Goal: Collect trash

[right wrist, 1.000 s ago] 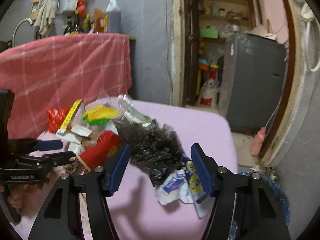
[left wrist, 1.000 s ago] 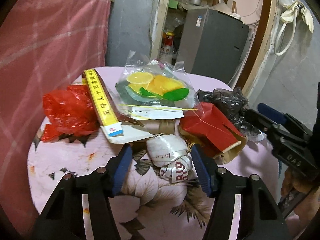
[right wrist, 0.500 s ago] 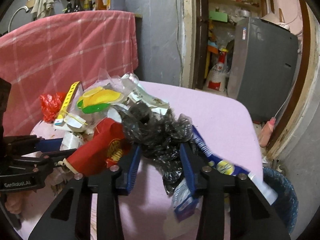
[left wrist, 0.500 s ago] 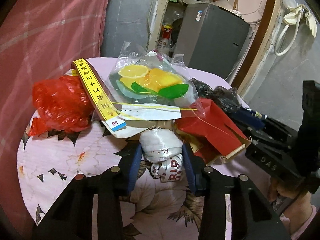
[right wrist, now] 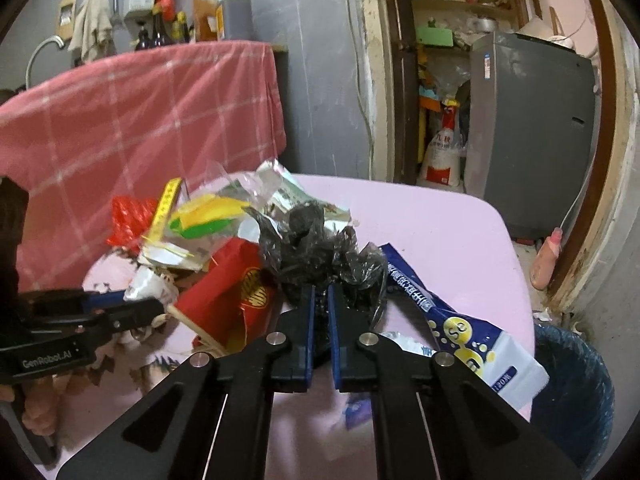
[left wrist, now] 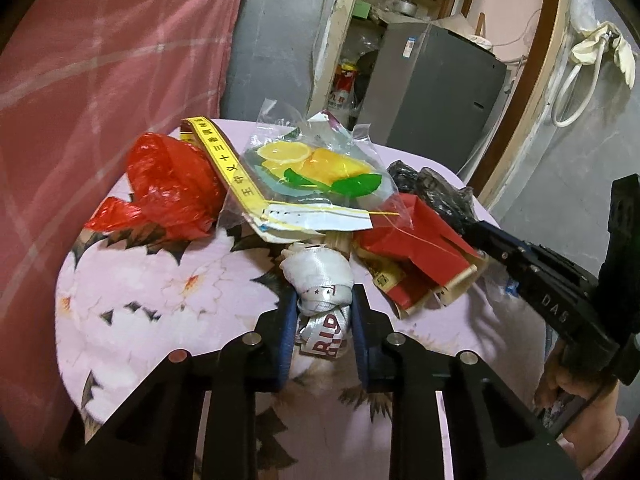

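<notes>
Trash is piled on a table with a pink floral cloth point(left wrist: 160, 300). My left gripper point(left wrist: 324, 304) is closing its jaws around a white and silver ribbon wad point(left wrist: 318, 272), and the blue pads press its lower part. My right gripper point(right wrist: 320, 294) is shut on a crumpled black plastic bag point(right wrist: 316, 240), pinching its near edge. Around them lie a red plastic bag point(left wrist: 172, 188), a yellow printed strip point(left wrist: 224, 160), a clear bag with a fruit print point(left wrist: 316, 168), a red paper box point(left wrist: 416, 248) and a blue and white wrapper point(right wrist: 460, 328).
A dark blue bin point(right wrist: 572, 380) stands on the floor past the table's right corner. A pink checked cloth point(right wrist: 140, 120) hangs behind the table. A grey cabinet point(right wrist: 528, 132) fills the doorway beyond. A hand point(left wrist: 580, 392) holds the right gripper's handle.
Both grippers' jaws have drawn together: the left around the ribbon wad, the right onto the black bag. The left gripper has edged closer to the pile.
</notes>
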`<state>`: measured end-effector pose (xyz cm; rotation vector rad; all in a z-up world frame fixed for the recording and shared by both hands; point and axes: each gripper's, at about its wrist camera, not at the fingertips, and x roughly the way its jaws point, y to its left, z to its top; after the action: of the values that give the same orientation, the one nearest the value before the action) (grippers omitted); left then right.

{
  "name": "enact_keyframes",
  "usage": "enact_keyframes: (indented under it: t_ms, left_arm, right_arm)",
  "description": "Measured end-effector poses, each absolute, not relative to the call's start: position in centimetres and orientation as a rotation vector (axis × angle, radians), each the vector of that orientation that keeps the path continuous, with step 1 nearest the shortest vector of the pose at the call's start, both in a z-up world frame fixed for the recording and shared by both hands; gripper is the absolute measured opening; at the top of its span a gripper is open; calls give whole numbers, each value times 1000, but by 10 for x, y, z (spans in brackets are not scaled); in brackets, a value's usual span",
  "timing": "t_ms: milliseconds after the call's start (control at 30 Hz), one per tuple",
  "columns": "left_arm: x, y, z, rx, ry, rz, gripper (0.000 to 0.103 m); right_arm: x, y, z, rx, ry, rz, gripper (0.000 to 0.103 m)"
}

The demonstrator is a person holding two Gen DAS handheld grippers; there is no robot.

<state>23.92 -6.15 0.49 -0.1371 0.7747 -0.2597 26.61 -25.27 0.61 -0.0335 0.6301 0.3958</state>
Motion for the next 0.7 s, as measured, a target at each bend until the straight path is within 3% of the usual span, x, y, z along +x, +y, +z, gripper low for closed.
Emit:
enact_keyframes:
  t_ms: [267, 333, 367, 400, 433, 700]
  left_arm:
    - [221, -64, 7, -126, 738, -236, 21]
    - [223, -63, 7, -131, 741, -233, 21]
    - [224, -64, 7, -134, 743, -230, 21]
    - [225, -62, 7, -140, 744, -229, 21]
    - [227, -61, 7, -147, 747, -228, 21]
    - [238, -55, 4, -188, 765, -232, 21]
  right_arm:
    - [256, -250, 9, -45, 610, 413, 7]
    - [257, -248, 7, -50, 616, 413, 18]
    - [257, -245, 7, -53, 610, 416, 31]
    - [257, -245, 7, -52, 603, 421, 39]
    - [259, -243, 8, -55, 600, 424, 41]
    - [283, -226, 12, -118, 614, 408, 43]
